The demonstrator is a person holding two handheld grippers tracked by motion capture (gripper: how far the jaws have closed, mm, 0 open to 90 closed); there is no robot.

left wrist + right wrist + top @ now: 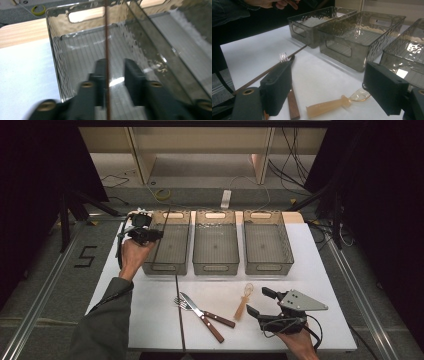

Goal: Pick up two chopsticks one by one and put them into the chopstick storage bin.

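The white desk [150,320] carries three clear ribbed plastic bins in a row along its far edge: the left bin [167,268], the middle bin [215,268] and the right bin [268,267], all of which look empty apart from what the left claw brings. The left claw [159,235] hangs over the left bin's left wall with its jaws spread. In the left gripper view the thin brown stick [107,37] runs up between them, lying against one jaw with a clear gap to the other, so it is not pinched. From above, the stick [165,220] slants from the bin's far right corner down towards its near wall. The right claw [257,300] waits at the near right of the desk with its jaws wide apart, just right of a small amber spoon [245,300]. Left of that lie a wood-handled knife [214,330] and fork [222,321], crossed, and then a second stick [178,315] lying flat and running near to far. The stick is probably very light, stiff and smooth (likely a chopstick), so it will tend to roll or pivot in a loose grip. It is best pinched near its middle, square across the pads, and firmly enough that it cannot swing.
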